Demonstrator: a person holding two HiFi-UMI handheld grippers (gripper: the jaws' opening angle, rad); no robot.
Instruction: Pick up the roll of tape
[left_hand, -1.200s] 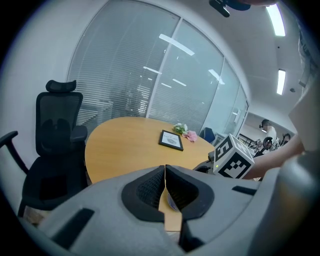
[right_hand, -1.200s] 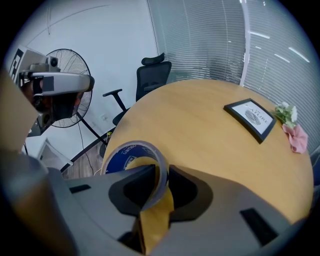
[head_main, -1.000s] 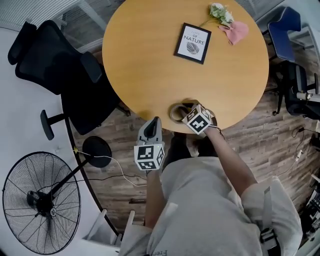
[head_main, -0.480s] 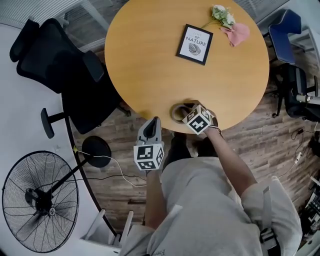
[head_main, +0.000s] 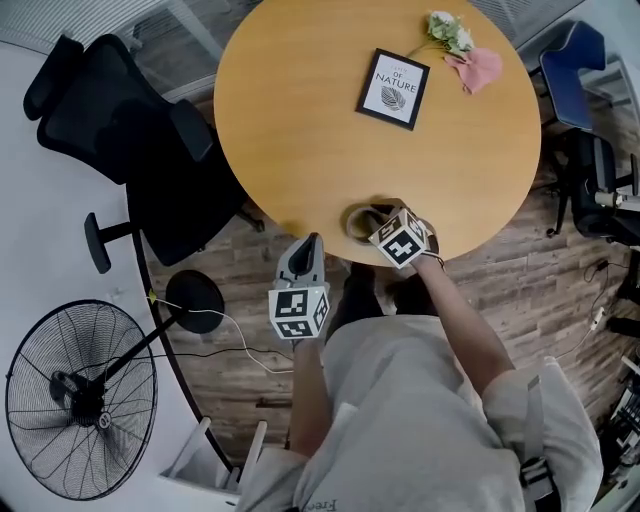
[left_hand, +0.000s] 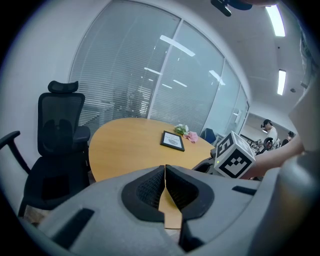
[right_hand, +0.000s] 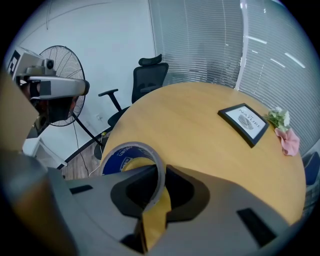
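The roll of tape (head_main: 355, 222), tan with a blue core, lies near the front edge of the round wooden table (head_main: 320, 140). My right gripper (head_main: 380, 216) reaches down onto it from the table's edge. In the right gripper view the roll's (right_hand: 131, 150) near wall stands between the two dark pads (right_hand: 180, 192), and my right gripper (right_hand: 162, 175) is shut on it. My left gripper (head_main: 310, 243) hovers off the table's edge, left of the roll. Its pads (left_hand: 150, 187) meet at the tips, so my left gripper (left_hand: 165, 169) is shut on nothing.
A framed print (head_main: 392, 88) lies at the table's far side, with a flower sprig (head_main: 447, 30) and a pink cloth (head_main: 478, 68) beyond it. A black office chair (head_main: 120, 130) stands left of the table, a floor fan (head_main: 80, 400) at lower left, a blue chair (head_main: 575, 70) at right.
Both grippers and the tape keep their places; only the head view has drifted a little.
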